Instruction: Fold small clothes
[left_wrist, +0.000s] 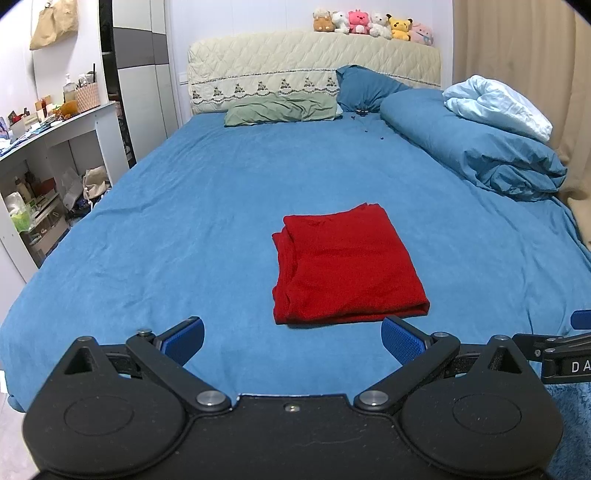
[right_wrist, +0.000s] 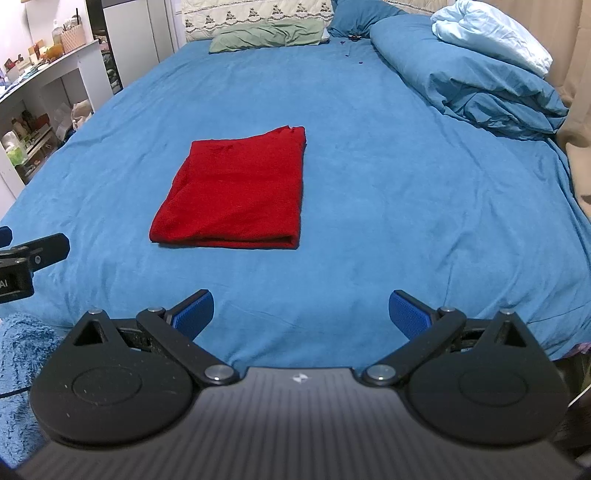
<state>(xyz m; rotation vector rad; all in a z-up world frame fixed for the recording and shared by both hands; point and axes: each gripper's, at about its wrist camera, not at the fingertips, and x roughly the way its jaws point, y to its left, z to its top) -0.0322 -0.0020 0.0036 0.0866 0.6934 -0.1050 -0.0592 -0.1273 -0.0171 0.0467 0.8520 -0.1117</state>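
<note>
Both grippers look like the same build: matte black plastic with two big teardrop side plates, each with a round embossed disc and a triangular cutout near the tip. On the left gripper the black link arms pivot on shiny silver screws, and the fingers end in bright blue pads with a fine ribbed grid texture. There's a small silver screw dead centre on its flat body. The right gripper has the same blue pads, but its body is ribbed grey-black with a tiny white logo. White lettering shows on the side of each.
</note>
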